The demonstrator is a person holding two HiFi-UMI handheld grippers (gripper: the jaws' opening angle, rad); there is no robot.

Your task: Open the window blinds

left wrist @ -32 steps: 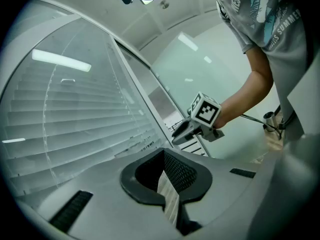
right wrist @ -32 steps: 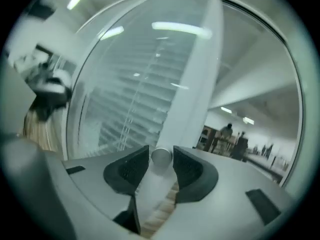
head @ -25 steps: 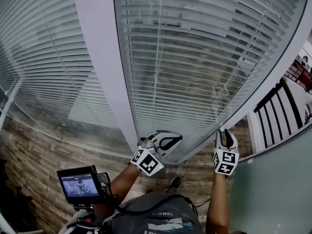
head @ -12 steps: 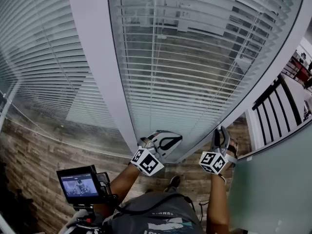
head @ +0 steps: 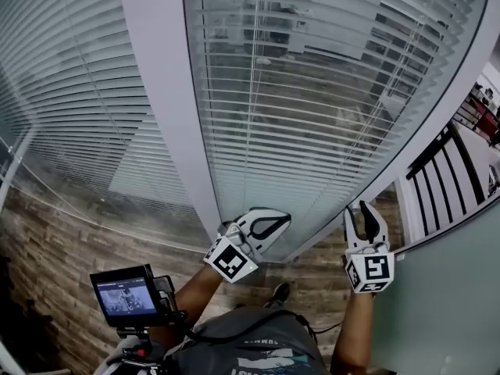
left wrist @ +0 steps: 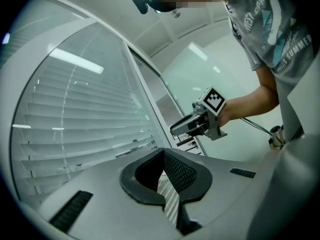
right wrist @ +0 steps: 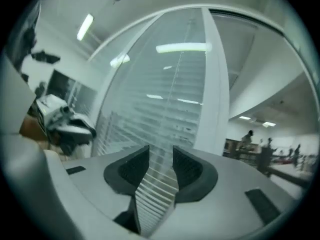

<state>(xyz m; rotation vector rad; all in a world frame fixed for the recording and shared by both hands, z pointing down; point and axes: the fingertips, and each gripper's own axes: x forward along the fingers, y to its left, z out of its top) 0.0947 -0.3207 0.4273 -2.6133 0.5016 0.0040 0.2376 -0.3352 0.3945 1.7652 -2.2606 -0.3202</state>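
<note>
White slatted blinds (head: 312,92) hang behind the glass of a big window, with thin ladder cords running down them; the slats are tilted enough that buildings show through. My left gripper (head: 283,222) is low in front of the bottom of the blinds, by the foot of the white frame post, jaws shut on nothing. In its own view the left gripper (left wrist: 163,154) points along the blinds (left wrist: 85,129). My right gripper (head: 357,208) hovers at the window's lower right corner, jaws apart and empty. The blinds (right wrist: 165,109) show through the gap of the right gripper (right wrist: 161,151).
A broad white frame post (head: 168,92) separates two blind panels. Wood-pattern floor (head: 55,264) lies below. A black-and-white slatted rail (head: 441,178) and a frosted glass panel (head: 445,303) stand at the right. A small monitor (head: 125,294) hangs at the person's chest. People stand far off (right wrist: 260,144).
The right gripper swung left, then back right and slightly lower, and its jaws now stand apart. The left gripper has barely moved.
</note>
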